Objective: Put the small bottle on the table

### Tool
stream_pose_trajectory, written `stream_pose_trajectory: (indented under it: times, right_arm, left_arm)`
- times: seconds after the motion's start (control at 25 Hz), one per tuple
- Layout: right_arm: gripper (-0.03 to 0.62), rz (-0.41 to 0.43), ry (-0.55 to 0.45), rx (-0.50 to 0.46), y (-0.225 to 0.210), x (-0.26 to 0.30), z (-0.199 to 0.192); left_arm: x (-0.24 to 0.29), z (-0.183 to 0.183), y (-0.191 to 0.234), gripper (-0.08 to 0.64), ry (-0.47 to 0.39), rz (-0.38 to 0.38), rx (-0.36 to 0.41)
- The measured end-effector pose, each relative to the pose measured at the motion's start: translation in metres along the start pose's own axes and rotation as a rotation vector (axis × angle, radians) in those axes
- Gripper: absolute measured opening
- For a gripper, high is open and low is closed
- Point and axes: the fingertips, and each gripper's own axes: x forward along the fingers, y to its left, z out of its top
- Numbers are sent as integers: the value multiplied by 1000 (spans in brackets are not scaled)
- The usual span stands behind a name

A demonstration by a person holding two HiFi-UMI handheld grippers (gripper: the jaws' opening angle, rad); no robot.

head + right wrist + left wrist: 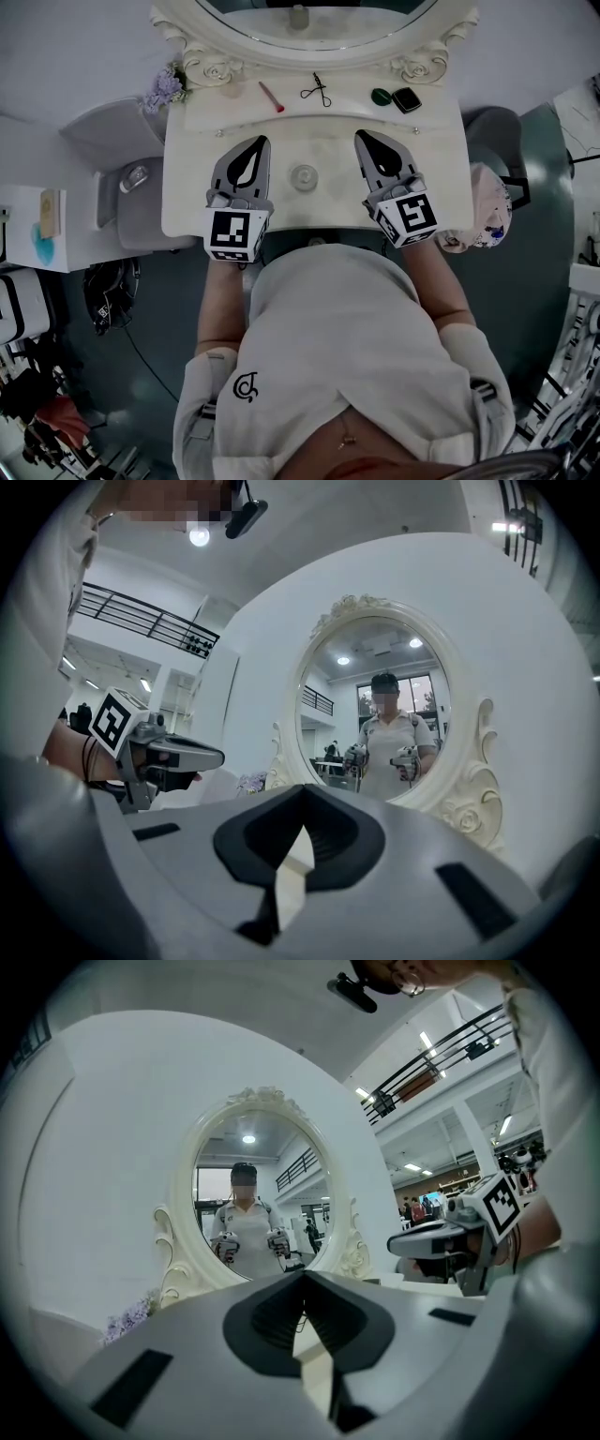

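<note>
1. White shirt [347,328] of the person fills the lower head view.
2. Over the dressing table [309,214], the left gripper [262,143] and right gripper [362,137] point level, each with jaws pressed together and empty.
3. Between them the small bottle [303,176] stands on the tabletop, touching neither.
4. Farther back lie a red-handled brush [272,97] and a black scissor-like tool [317,90], below the oval mirror [309,37].

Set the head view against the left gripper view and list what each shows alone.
Head view only: the scissors-shaped tool, red stick and a round-topped item. Left gripper view only: the person's reflection and a balcony railing. Both: the ornate mirror frame, purple flowers, and the left gripper and right gripper, both shut.
</note>
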Motion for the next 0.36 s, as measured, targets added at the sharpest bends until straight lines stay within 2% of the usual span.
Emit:
stream_pose_trajectory:
  times: [0.12,0.36]
  right_arm:
    - [5,0,0,4,-1,0,-2]
    - [5,-12,6,15,-5,2,-7]
  left_arm:
    - [1,4,1,12,-9,1,3]
    - [2,0,3,12,-19,-1,-39]
